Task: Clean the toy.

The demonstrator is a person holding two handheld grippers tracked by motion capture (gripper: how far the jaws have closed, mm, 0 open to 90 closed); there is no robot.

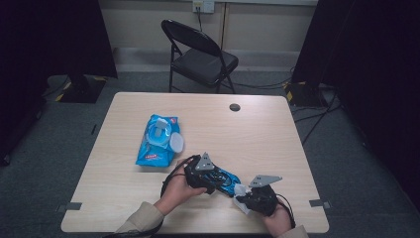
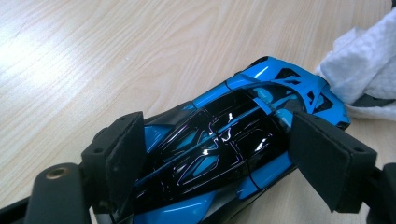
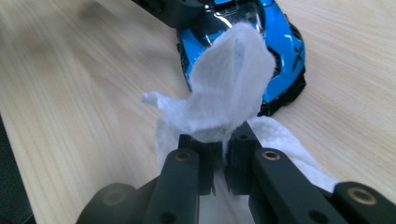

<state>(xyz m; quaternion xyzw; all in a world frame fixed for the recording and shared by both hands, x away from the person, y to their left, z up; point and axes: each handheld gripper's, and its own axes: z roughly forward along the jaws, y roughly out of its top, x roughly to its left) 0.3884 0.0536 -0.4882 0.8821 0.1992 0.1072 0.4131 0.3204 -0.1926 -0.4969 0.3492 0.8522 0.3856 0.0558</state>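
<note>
A blue and black toy car lies on the wooden table near its front edge. My left gripper is shut on the car, one pad pressing each side of its body. My right gripper is shut on a white wet wipe. The wipe stands up from the jaws and touches the car's end that points toward the right gripper.
A blue pack of wet wipes with its white lid flipped open lies at the table's left middle. A black folding chair stands beyond the far edge. A round cable hole sits near the back of the table.
</note>
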